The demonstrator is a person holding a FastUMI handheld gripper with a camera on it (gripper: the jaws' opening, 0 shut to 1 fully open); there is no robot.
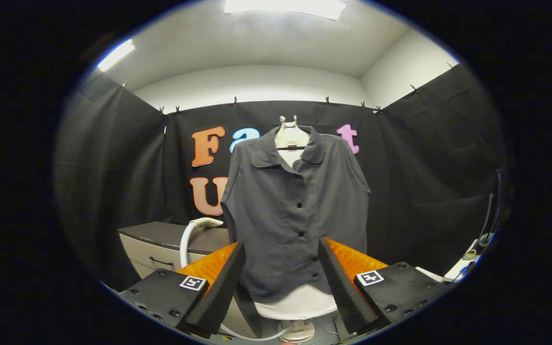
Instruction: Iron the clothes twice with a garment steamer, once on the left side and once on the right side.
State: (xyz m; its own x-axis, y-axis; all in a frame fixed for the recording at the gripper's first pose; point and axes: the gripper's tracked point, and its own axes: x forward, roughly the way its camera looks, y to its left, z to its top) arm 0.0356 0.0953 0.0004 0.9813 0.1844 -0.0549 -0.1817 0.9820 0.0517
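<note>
Gripper view: the claw [281, 258] is spread wide with nothing between its fingers, facing a dark grey short-sleeved button-up shirt [295, 211] that hangs on a white ironing form [291, 136] straight ahead, its hem showing between the fingers. The white curved garment steamer head with its hose [194, 232] stands beside the shirt's edge, by a low grey desk [161, 239] against the black cloth wall.
</note>
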